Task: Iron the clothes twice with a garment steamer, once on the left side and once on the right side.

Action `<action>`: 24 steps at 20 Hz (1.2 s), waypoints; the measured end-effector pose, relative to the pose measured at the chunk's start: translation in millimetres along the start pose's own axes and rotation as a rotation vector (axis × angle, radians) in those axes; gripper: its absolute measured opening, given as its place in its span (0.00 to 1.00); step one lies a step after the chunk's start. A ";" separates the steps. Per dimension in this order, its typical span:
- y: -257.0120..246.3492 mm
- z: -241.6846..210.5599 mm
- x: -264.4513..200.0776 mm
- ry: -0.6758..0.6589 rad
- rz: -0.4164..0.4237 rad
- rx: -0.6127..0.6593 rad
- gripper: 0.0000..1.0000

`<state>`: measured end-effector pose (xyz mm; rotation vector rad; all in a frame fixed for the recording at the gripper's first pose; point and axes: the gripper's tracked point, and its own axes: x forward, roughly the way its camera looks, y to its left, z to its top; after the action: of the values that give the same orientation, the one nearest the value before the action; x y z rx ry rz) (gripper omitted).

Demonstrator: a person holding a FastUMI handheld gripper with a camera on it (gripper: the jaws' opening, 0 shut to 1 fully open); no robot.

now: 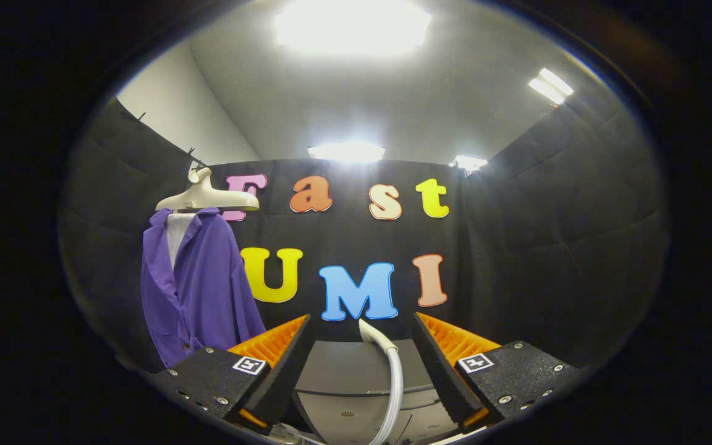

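Tongs (362, 346) spread wide, pinching nothing. Between the fingers (282, 352), a white steamer hose (393, 383) curving up from below over a grey steamer body (343, 377), its end just ahead of the tips. Beyond and off to the left, well apart, a purple shirt (198, 290) hanging on a cream hanger (207, 196) against the black booth wall (547, 247). Bright ceiling lights (353, 25) overhead.

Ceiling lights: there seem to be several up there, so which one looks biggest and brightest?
The large light straight overhead, above the open gripper. The one over the back wall and the two toward the right look smaller.
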<state>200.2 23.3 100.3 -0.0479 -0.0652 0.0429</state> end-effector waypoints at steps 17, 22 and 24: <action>-65.5 -50.4 198.5 0.203 0.095 0.178 0.95; -59.2 -96.0 250.1 0.327 0.180 0.319 0.95; -70.5 -110.7 267.9 0.359 0.181 0.359 0.95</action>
<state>477.5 -40.3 10.6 0.2974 0.3068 0.2249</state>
